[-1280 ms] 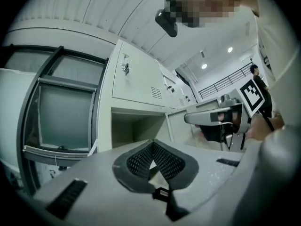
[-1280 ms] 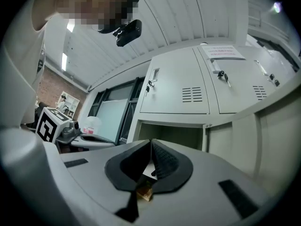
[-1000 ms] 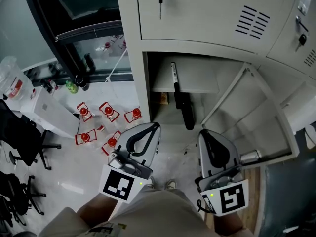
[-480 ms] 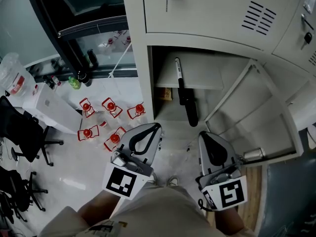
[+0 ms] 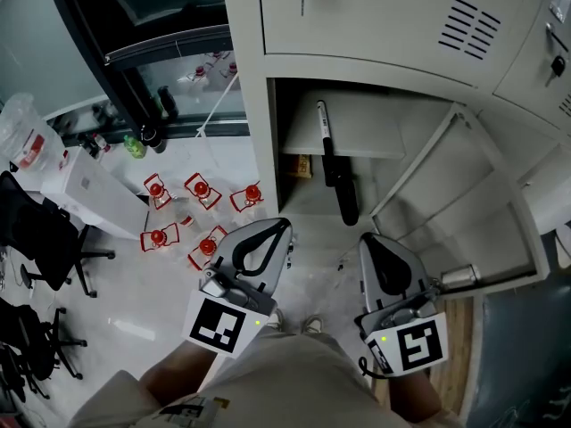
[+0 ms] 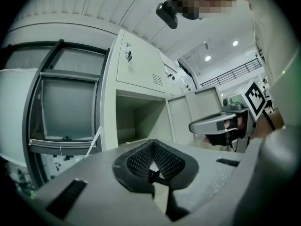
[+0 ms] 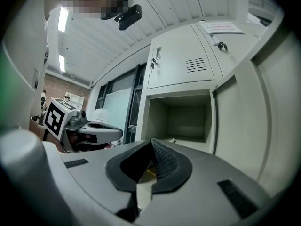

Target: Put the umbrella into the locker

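Note:
A black folded umbrella (image 5: 336, 176) lies in the open lower locker compartment (image 5: 375, 141), its handle end deep inside and its other end over the front edge. My left gripper (image 5: 285, 229) is held a short way in front of the locker, shut and with nothing in it. Beside it, my right gripper (image 5: 367, 242) is also shut and empty, just short of the umbrella's near end. In the left gripper view the pads (image 6: 162, 160) meet at the tip, and the right gripper (image 6: 209, 125) shows at the right. In the right gripper view the compartment (image 7: 181, 117) is straight ahead.
The locker door (image 5: 486, 212) stands swung open to the right. Above is a closed locker door (image 5: 375, 16) with a key in it. Red wire stands (image 5: 198, 194), a white box (image 5: 89, 190) and black office chairs (image 5: 40, 239) are on the floor at left.
The head view has shifted a little. Both grippers hold about the same place in front of the locker, and the umbrella has not moved.

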The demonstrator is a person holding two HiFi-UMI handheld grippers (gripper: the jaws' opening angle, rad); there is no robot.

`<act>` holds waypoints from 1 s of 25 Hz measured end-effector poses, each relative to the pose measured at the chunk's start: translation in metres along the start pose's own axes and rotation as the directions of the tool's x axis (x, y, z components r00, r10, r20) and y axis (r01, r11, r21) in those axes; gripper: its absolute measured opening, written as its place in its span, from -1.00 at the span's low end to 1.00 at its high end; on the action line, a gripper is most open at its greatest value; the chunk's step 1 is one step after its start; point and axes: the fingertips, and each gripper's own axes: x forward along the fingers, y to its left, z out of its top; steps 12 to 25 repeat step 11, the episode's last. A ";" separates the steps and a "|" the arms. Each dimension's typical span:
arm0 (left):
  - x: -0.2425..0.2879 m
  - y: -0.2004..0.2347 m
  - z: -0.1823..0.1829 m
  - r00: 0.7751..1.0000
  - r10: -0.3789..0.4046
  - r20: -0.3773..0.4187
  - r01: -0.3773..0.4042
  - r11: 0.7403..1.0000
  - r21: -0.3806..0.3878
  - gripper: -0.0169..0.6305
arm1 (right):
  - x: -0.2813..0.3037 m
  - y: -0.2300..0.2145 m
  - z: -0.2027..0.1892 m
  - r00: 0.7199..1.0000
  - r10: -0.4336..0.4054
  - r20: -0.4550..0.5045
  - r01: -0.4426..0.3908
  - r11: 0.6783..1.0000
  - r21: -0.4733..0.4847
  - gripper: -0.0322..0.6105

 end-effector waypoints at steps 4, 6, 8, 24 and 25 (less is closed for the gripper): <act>0.001 -0.002 -0.001 1.000 -0.002 -0.003 0.002 1.000 0.006 -0.92 | 0.001 0.000 -0.002 1.000 0.003 -0.014 -0.003 1.000 -0.001 -0.88; 0.001 -0.002 -0.002 1.000 -0.006 -0.007 0.006 1.000 0.003 -0.92 | 0.001 0.000 -0.002 1.000 -0.001 -0.013 0.001 1.000 0.010 -0.88; 0.002 -0.001 -0.003 1.000 -0.014 -0.011 0.014 1.000 -0.027 -0.92 | 0.001 -0.001 -0.002 1.000 -0.007 -0.007 0.007 1.000 0.016 -0.88; 0.003 0.001 -0.006 0.999 -0.030 -0.013 0.029 0.996 -0.086 -0.92 | 0.001 -0.002 -0.002 1.000 -0.012 0.000 0.012 1.000 0.005 -0.88; 0.003 0.001 -0.006 0.999 -0.030 -0.013 0.029 0.996 -0.086 -0.92 | 0.001 -0.002 -0.002 1.000 -0.012 0.000 0.012 1.000 0.005 -0.88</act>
